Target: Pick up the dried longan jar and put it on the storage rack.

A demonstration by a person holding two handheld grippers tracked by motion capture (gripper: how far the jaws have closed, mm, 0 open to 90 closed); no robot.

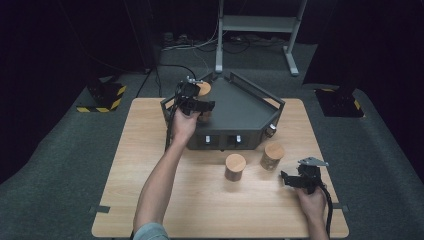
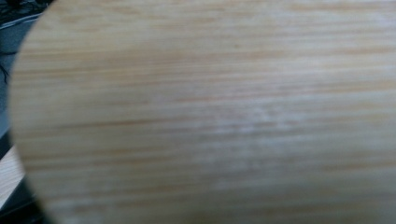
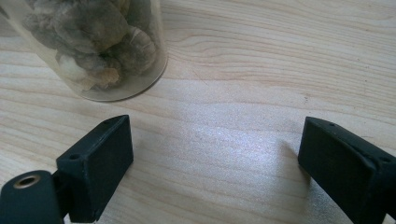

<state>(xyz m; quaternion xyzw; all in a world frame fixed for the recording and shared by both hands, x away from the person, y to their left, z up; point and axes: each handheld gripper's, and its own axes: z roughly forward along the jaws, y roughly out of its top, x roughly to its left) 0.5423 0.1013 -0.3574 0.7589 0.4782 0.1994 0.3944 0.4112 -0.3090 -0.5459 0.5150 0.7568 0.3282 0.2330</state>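
Observation:
A glass jar with a wooden lid (image 1: 203,89) stands at the left back corner of the dark grey tray (image 1: 245,107). My left gripper (image 1: 199,106) reaches across this jar's body and looks shut on it. Its lid (image 2: 210,116) is pressed up so near in the left gripper view that it hides the jaws. Two more lidded jars (image 1: 235,166) (image 1: 272,156) stand on the table in front of the tray. My right gripper (image 1: 292,179) rests low at the right front, open and empty. Beyond its wide-apart jaws, a jar of brownish lumps (image 3: 93,46) stands to the upper left of my right gripper (image 3: 212,158).
The wooden table (image 1: 150,200) has free room at its left and front. The tray has raised rails and a front face with small white fittings (image 1: 222,140). Beyond the table are a metal stand (image 1: 255,25), floor cables and hazard-striped bases (image 1: 102,97).

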